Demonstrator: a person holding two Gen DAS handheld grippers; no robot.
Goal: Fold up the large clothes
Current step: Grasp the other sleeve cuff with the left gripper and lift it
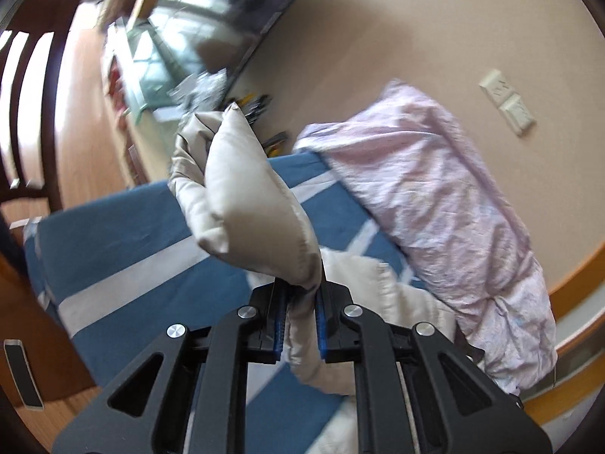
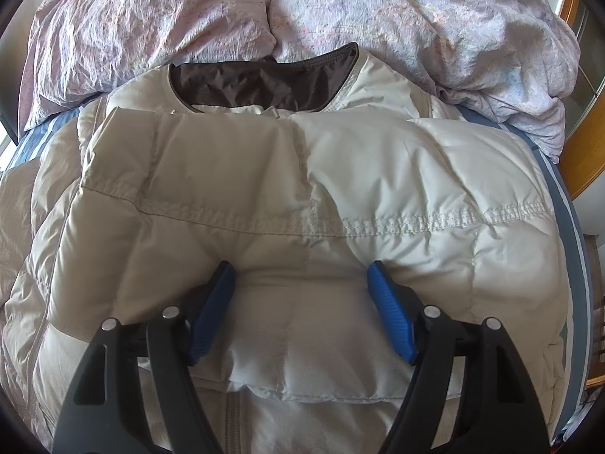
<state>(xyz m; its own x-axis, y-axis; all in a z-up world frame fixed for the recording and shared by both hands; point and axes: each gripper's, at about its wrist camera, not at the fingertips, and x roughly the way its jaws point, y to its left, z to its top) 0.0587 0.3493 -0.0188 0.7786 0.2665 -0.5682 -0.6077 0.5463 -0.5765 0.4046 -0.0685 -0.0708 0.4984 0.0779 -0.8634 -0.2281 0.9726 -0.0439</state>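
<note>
Left tool (image 1: pixel 302 321) pinches the jacket (image 2: pixel 302 196) sleeve to fold it; right tool (image 2: pixel 300 302), spread wide, pins the body down.

No readable text, label, brand, number or sign showed anywhere in either view, not on the clothing, not on the bedding, not on the wall fittings, blurred background too smeared to make out.

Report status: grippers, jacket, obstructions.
Left gripper shut on a jacket sleeve, lifted. Right gripper open, pads pressed on the folded jacket. Rumpled duvet crowds the collar.
</note>
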